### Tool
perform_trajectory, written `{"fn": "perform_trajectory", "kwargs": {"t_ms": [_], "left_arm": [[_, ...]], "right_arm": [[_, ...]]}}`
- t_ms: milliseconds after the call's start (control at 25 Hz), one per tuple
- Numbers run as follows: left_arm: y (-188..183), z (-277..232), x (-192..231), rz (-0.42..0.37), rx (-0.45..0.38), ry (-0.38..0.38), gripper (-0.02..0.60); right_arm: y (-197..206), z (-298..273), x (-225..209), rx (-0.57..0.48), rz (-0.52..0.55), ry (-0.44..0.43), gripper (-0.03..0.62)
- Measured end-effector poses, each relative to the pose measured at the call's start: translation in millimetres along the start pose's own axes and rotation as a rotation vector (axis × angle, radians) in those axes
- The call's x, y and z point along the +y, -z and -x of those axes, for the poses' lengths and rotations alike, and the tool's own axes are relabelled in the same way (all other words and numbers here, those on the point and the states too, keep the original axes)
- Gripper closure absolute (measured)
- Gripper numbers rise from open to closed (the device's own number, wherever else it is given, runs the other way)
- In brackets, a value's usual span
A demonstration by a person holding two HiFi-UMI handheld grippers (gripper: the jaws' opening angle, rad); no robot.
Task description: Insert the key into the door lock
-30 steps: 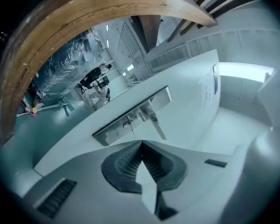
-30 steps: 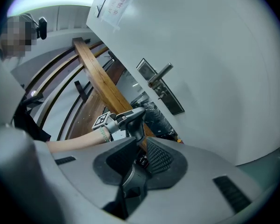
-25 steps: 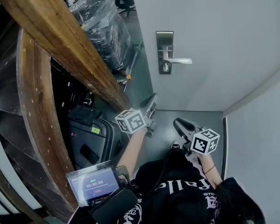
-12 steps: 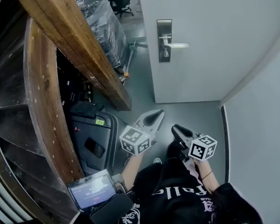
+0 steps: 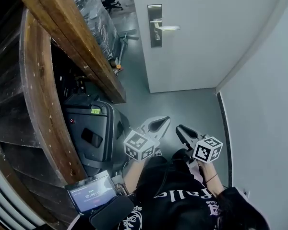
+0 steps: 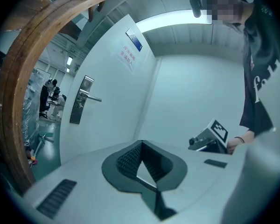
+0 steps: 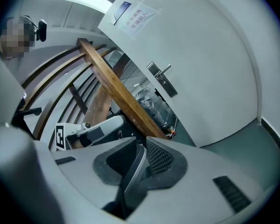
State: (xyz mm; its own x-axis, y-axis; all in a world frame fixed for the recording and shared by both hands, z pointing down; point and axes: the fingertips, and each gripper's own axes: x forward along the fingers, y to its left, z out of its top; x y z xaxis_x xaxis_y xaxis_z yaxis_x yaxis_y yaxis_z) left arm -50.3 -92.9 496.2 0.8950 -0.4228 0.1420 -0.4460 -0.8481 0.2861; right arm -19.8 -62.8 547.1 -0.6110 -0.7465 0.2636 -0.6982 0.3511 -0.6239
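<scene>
White door (image 5: 206, 32), far side: its posted paper notice (image 6: 128, 57) shows in both gripper views, not the head view. Brown curved wooden beam (image 5: 72, 37), left. Black hard-shell suitcase (image 5: 89, 133) below it, closed, contents unseen. Left gripper (image 5: 159, 123), near: jaw tips pinched together, nothing held. Right gripper (image 5: 181, 130), just beside it: clenched on a thin silver-grey key (image 7: 133, 171), visible only in its own view. Silver lock plate with lever handle (image 5: 155, 25), at the door's left edge, well apart from both grippers.

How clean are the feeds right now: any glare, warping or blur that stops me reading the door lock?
Head view: evenly lit and sharp, but the lock plate is small and straight edges bow. Left gripper view: heavy bulge, teal cast, ceiling light blown out. Right gripper view: same bulge, near jaws soft, door handle legible.
</scene>
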Motion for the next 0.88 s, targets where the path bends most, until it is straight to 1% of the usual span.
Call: {"fn": "perform_trajectory", "kwargs": {"t_ms": [80,200,400,560,720,880], "left_arm": [[2.2,8.8,-8.7,0.009,-0.004,-0.01,0.577],[3.9,24.3,-22.5,0.05,-0.021,-0.036,0.577],[13.9,32.0,-59.1,0.085,-0.031,-0.089,0.577],[26.6,32.6,-113.0,0.116,-0.051,-0.1,0.577],[48.8,37.6,-177.9,0.115,-0.051,-0.105,0.577],[73.2,57.8,-225.8,0.113,-0.042,-0.144,0.577]], "right_arm": [[1.5,4.8,4.8,-0.007,0.0,-0.014,0.519],[6.5,15.3,16.0,-0.003,0.0,-0.031,0.519],[16.5,52.2,28.3,0.0,0.001,-0.069,0.519],[34.7,108.3,34.0,-0.012,0.0,-0.077,0.519],[62.4,167.3,31.2,-0.015,-0.003,-0.064,0.519],[91.0,203.3,43.5,0.007,0.01,-0.101,0.519]]}}
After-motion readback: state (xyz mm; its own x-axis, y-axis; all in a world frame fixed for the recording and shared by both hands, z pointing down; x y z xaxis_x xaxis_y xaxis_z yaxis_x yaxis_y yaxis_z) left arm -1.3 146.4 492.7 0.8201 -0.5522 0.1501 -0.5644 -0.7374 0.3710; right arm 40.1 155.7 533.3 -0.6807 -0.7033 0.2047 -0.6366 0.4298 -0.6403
